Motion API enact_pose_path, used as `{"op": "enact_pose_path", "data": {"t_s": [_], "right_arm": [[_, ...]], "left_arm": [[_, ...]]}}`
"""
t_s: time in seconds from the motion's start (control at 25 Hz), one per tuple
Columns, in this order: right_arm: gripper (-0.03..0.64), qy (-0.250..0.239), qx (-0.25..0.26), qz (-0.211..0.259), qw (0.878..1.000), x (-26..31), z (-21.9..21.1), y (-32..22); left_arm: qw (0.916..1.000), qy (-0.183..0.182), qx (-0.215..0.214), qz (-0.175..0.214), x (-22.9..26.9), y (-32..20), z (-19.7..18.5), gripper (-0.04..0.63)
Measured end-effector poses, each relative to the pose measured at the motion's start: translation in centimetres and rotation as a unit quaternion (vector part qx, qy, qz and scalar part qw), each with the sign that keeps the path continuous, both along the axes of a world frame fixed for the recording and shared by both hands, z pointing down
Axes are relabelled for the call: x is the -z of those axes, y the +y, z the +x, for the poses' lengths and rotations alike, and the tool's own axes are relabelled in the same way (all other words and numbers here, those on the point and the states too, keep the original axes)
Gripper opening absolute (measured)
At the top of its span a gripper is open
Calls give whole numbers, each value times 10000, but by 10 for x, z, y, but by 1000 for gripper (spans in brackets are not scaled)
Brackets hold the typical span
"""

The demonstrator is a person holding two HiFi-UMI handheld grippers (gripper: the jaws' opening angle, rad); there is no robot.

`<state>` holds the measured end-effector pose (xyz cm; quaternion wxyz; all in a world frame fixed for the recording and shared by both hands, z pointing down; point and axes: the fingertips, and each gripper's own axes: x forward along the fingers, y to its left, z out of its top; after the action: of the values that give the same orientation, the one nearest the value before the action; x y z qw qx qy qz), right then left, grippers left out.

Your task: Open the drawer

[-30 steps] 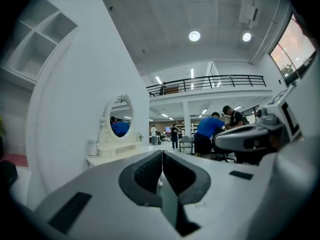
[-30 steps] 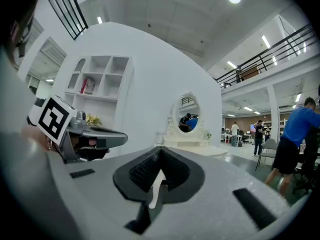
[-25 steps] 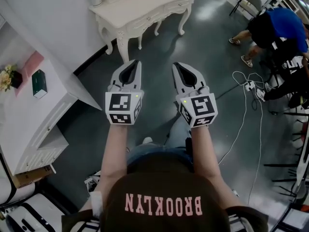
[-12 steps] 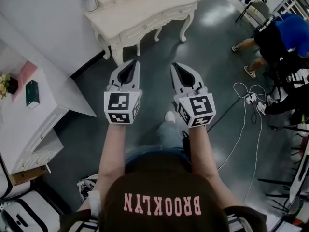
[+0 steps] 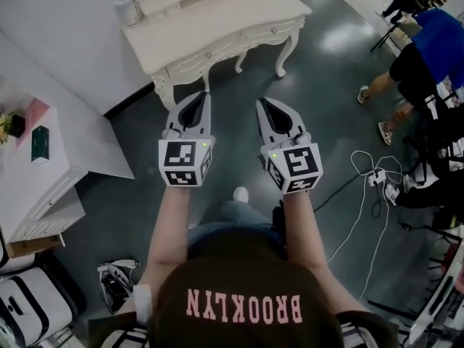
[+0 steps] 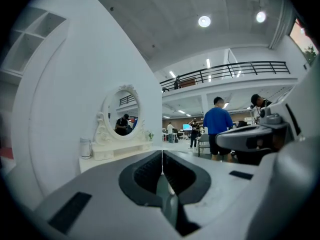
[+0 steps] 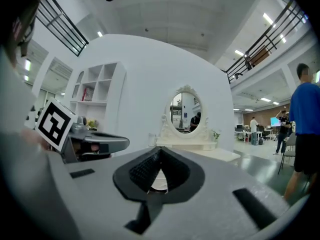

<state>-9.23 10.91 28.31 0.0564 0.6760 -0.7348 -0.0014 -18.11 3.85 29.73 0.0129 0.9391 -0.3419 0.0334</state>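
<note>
On the far left a white desk (image 5: 29,183) carries a dark green box (image 5: 40,144) and a small bunch of flowers (image 5: 10,124). Next along, against the white wall, stands a cream dressing table (image 5: 217,9) with a white canister (image 5: 125,10) at its left end and an oval mirror (image 6: 121,115) on top; its drawers (image 5: 210,51), each with a small knob, are closed and face the person. Both grippers are held level above the dark floor (image 5: 326,85), pointing at the dressing table but clear of it. The left gripper (image 5: 206,96) has its fingers pressed together with nothing between them. The right gripper (image 5: 262,103), just beside it, also has its fingers meeting at the tips and holds nothing. Further right, white cables (image 5: 362,194) trail across the floor, and people (image 5: 424,49) stand or crouch at the edge.
</note>
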Motion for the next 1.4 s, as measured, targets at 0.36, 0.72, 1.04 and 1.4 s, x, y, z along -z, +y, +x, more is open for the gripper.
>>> {"op": "enact_pose_path", "data": {"t_s": [0.36, 0.72, 1.04, 1.4], "right_arm": [[-3, -237, 92, -109, 9996, -16, 88, -15], [-3, -136, 113, -138, 9997, -25, 124, -44], [-3, -123, 153, -303, 9993, -40, 159, -94], [-3, -87, 333, -728, 9968, -71, 213, -174]], "left_arm": [[9994, -112, 321, -87, -10, -14, 69, 6], [9970, -326, 688, -168, -27, -52, 95, 6], [9955, -95, 846, -417, -42, -108, 123, 6], [9886, -66, 1128, -991, -84, -188, 164, 8]]}}
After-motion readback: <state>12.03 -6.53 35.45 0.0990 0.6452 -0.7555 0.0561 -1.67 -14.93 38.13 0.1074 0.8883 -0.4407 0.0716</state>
